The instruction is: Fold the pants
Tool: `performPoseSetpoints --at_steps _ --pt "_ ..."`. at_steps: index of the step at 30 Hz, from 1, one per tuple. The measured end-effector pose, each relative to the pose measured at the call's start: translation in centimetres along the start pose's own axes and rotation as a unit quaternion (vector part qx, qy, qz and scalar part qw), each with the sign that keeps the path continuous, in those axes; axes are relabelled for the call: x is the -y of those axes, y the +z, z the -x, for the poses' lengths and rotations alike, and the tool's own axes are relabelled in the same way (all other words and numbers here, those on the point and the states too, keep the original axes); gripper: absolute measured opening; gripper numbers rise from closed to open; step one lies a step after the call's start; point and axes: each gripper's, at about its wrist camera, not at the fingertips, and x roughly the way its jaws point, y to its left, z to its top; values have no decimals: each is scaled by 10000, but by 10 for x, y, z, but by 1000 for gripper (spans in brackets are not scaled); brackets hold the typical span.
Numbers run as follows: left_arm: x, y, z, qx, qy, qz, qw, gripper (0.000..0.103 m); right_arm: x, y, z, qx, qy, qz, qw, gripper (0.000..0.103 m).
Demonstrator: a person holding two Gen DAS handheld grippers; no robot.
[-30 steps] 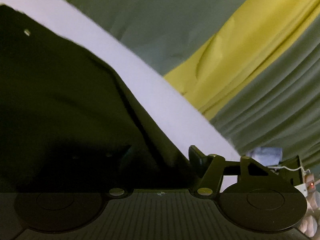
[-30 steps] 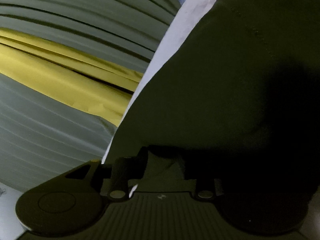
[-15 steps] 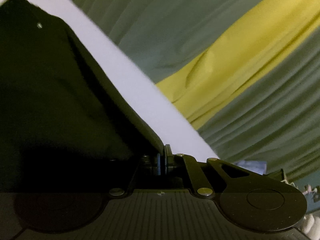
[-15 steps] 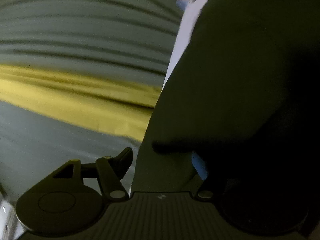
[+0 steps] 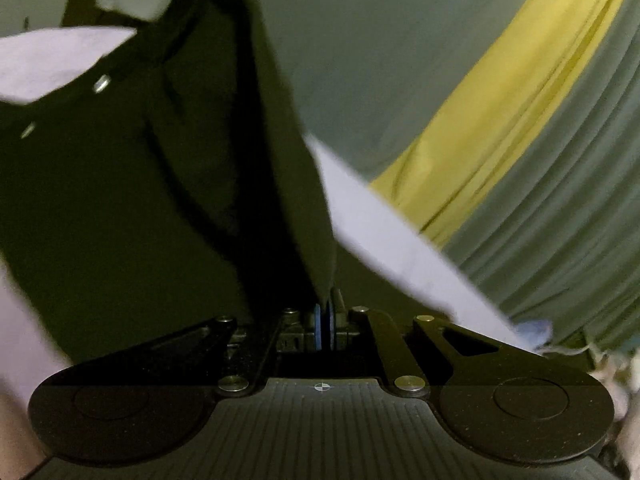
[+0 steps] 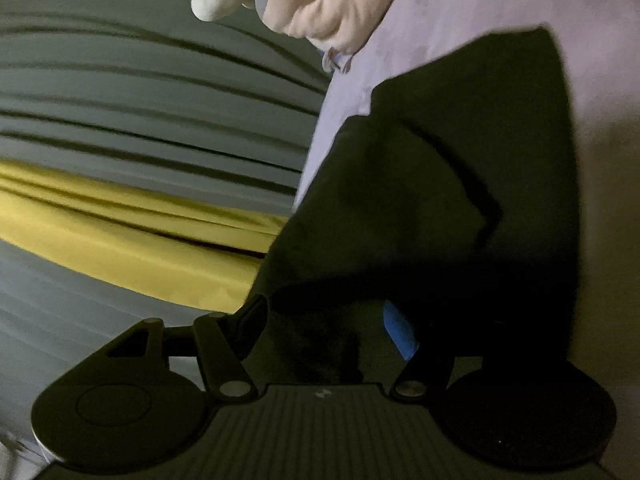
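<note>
The dark pants (image 5: 160,200) lie on a pale lavender sheet (image 5: 380,240). My left gripper (image 5: 325,314) is shut on an edge of them, its blue pads pinching the fabric, which rises in a taut fold up and to the left. Two metal rivets show on the cloth. In the right wrist view the pants (image 6: 440,200) fill the right half. My right gripper (image 6: 328,320) stands open with loose dark cloth lying between its wide-spread fingers. The blue pad on one of these fingers (image 6: 400,332) is bare, not pressing on the cloth.
A grey-green pleated curtain with a yellow band (image 5: 500,128) hangs behind the sheet, and its band (image 6: 120,240) is also on the left of the right wrist view. A person's gloved hand (image 6: 320,4) is at the top of the right wrist view, over the sheet (image 6: 500,8).
The left gripper went from open to shut on the pants edge and swung with it, raising a fold. The right gripper's jaws spread apart and let go of the cloth.
</note>
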Motion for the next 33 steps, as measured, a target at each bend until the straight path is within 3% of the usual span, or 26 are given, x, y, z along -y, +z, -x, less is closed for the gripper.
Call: performPoseSetpoints --at_steps 3,5,7,9,10,12,14,18,21,23,24,25,26,29,32,33 --pt "8 -16 -19 -352 318 -323 9984 10 -1 -5 -2 -147 -143 -117 9997 67" --pt "2 -10 -17 -413 458 -230 9978 15 -4 -7 1 -187 -82 -150 9997 67" --pt "-5 1 -9 -239 515 67 9984 43 -7 -6 9 -112 -87 -71 9999 70" --pt "-15 8 2 212 573 245 9978 65 -10 -9 15 -58 -109 -66 9999 73" --pt "-23 10 21 422 601 298 9969 69 -9 -8 17 -55 -109 -104 9999 75" --pt "-34 29 24 667 653 402 9948 72 -7 -7 18 -79 -167 -206 9996 75" --pt "-35 59 15 742 630 479 9941 83 -4 -3 8 -140 -270 -285 9991 75" --pt "-9 113 -27 692 548 122 9960 96 -3 -8 3 -278 -458 -322 9980 75" --pt "7 133 -78 58 650 -214 9976 95 -8 -12 -1 -271 -564 -142 9979 78" --pt "15 142 -123 -529 892 -198 9944 85 -11 -14 -1 -279 -612 -5 9977 80" --pt "14 145 -145 -845 957 -167 9917 71 -13 -15 -2 -290 -627 78 9976 81" --pt "13 145 -161 -1021 970 -85 9900 64 -14 -16 -2 -301 -634 135 9974 81" --pt "13 145 -170 -1082 1024 -11 9888 63 -14 -16 -3 -314 -630 185 9973 81" --pt "21 140 -176 -1059 1024 -74 9891 48 -12 -14 1 -459 -584 64 9972 81" --pt "37 128 -152 -1000 977 -156 9900 26 -4 -14 5 -700 -434 -277 9962 81" --pt "35 128 -149 -1001 804 -112 9917 7 0 -14 4 -729 -393 -377 9959 81"
